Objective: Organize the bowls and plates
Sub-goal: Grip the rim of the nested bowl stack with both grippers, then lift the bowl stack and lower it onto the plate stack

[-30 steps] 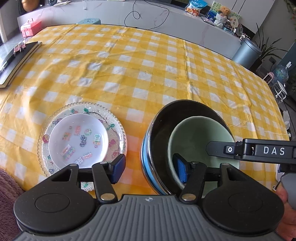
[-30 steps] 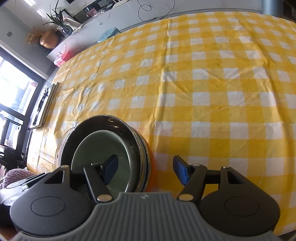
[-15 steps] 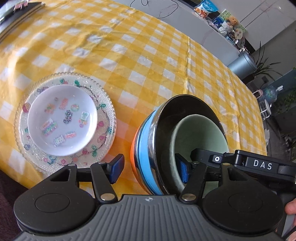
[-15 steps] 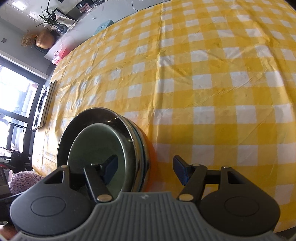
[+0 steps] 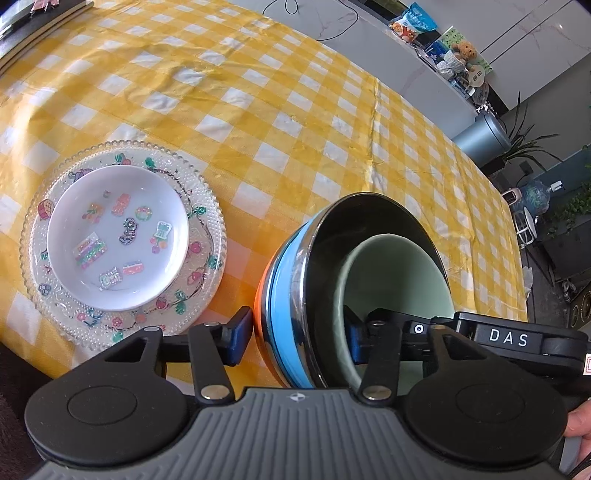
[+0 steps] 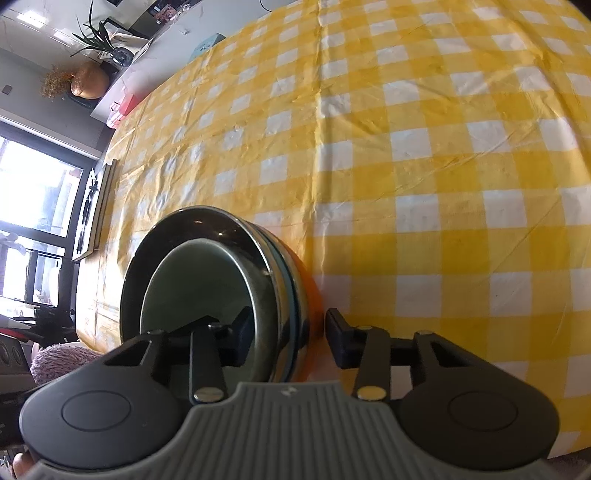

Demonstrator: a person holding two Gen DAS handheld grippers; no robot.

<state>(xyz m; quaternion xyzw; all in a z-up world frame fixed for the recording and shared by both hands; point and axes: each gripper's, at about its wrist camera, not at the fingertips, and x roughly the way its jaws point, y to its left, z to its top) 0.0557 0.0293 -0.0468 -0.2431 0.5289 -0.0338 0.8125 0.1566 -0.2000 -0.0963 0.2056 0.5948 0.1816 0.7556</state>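
Observation:
A stack of nested bowls stands near the table's front edge: a pale green bowl (image 5: 399, 273) inside a steel bowl with a blue band (image 5: 284, 295). My left gripper (image 5: 295, 339) straddles the stack's left rim, one finger outside, one inside, jaws closing on the wall. My right gripper (image 6: 290, 338) straddles the opposite rim of the same stack (image 6: 207, 266) the same way. The stack is tilted in both views. A white dish with stickers (image 5: 118, 236) sits on a clear beaded glass plate (image 5: 207, 206) to the left.
The table has a yellow checked cloth (image 5: 258, 92). A dark flat board (image 5: 33, 18) lies at the far left edge. A grey bin (image 5: 480, 136) and a counter with snacks stand beyond the table.
Both grippers have narrowed around the bowl stack's rims. The stack looks more tilted and closer to the cameras, seemingly lifted off the cloth.

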